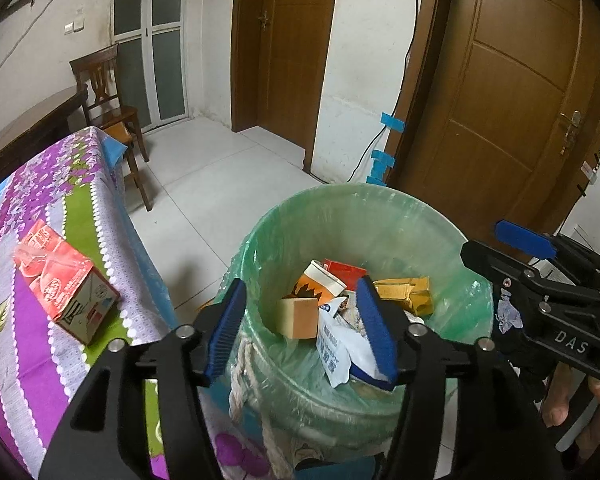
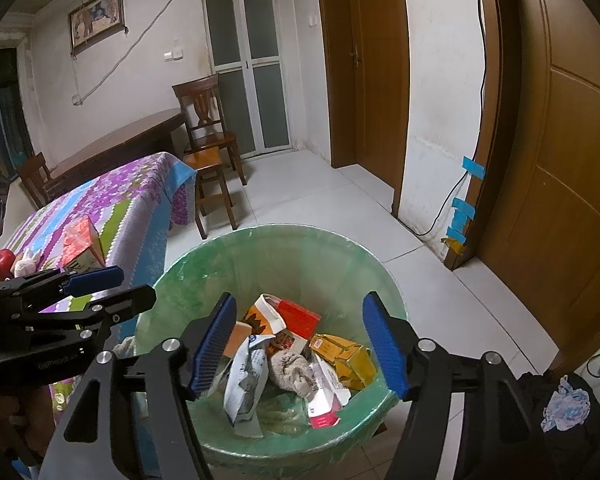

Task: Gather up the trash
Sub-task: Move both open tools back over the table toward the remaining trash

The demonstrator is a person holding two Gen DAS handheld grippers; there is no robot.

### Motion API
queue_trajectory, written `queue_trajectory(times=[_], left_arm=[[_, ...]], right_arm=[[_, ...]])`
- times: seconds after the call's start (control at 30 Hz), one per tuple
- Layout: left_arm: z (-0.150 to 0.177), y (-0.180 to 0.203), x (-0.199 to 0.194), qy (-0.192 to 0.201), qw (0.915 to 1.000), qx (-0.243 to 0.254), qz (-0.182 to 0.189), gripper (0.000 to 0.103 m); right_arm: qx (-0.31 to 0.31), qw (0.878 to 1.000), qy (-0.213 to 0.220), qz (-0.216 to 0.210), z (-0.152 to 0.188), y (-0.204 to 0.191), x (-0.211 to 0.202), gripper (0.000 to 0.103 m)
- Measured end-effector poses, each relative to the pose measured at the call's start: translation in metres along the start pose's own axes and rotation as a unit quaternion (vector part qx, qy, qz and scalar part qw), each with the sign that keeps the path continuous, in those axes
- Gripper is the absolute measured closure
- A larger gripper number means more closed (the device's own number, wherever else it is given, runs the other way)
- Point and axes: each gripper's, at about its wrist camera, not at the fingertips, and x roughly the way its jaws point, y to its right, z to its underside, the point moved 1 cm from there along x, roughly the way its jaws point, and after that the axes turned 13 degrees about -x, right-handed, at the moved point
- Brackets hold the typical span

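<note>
A red carton (image 1: 66, 284) lies on the tabletop (image 1: 28, 360) left of the bin (image 1: 364, 208). My left tongs (image 1: 300, 328) and right tongs (image 2: 306, 344) hang spread, gripping nothing, above the bin's discarded boxes (image 2: 340, 354).

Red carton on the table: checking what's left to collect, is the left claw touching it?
Apart. In the left wrist view the red carton lies on the tablecloth, left of the open left claw, cloth visible between.

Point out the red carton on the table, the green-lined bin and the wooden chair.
red carton (image 1: 66, 280), left wrist view, top face.
green-lined bin (image 2: 260, 236), right wrist view, far rim.
wooden chair (image 2: 204, 120), right wrist view, backrest.
</note>
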Motion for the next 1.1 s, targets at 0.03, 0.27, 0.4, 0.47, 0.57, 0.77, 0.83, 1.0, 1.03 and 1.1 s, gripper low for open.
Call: queue_trajectory(times=[0.03,0.27,0.4,0.47,0.57,0.77,0.83,1.0,1.03,1.1], left_arm=[[0.001,-0.001,-0.003,0.001,1.0,0.002,0.0,0.04],[0.022,-0.024,-0.043,0.017,0.9996,0.018,-0.009,0.022],[0.042,-0.06,-0.072,0.025,0.9992,0.014,-0.026,0.012],[0.051,-0.077,-0.086,0.031,0.999,0.01,-0.03,0.008],[0.064,-0.105,-0.109,0.042,0.9987,-0.01,-0.028,0.006],[0.089,-0.152,-0.162,0.082,0.9952,-0.028,-0.046,0.006],[0.099,-0.172,-0.181,0.091,0.9935,-0.026,-0.063,0.006],[0.12,-0.244,-0.226,0.098,0.9838,-0.046,-0.143,0.006],[0.122,-0.257,-0.232,0.095,0.9823,-0.055,-0.152,0.006],[0.13,-0.288,-0.247,0.092,0.9772,-0.081,-0.173,0.006]], right_arm=[[0.001,1.0,0.004,-0.002,0.0,-0.002,-0.003,0.032],[-0.006,0.999,0.038,-0.035,0.008,-0.036,-0.031,0.016],[-0.024,0.997,0.049,-0.06,0.01,-0.069,-0.042,0.01],[-0.035,0.995,0.055,-0.074,0.007,-0.089,-0.048,0.006],[-0.052,0.992,0.065,-0.093,0.004,-0.117,-0.055,0.005],[-0.081,0.985,0.078,-0.133,-0.003,-0.175,-0.07,0.005],[-0.093,0.982,0.077,-0.144,-0.003,-0.191,-0.073,0.005],[-0.113,0.976,0.068,-0.175,-0.003,-0.236,-0.072,0.005],[-0.116,0.974,0.067,-0.181,-0.002,-0.242,-0.071,0.005],[-0.123,0.972,0.062,-0.192,-0.001,-0.258,-0.067,0.005]])
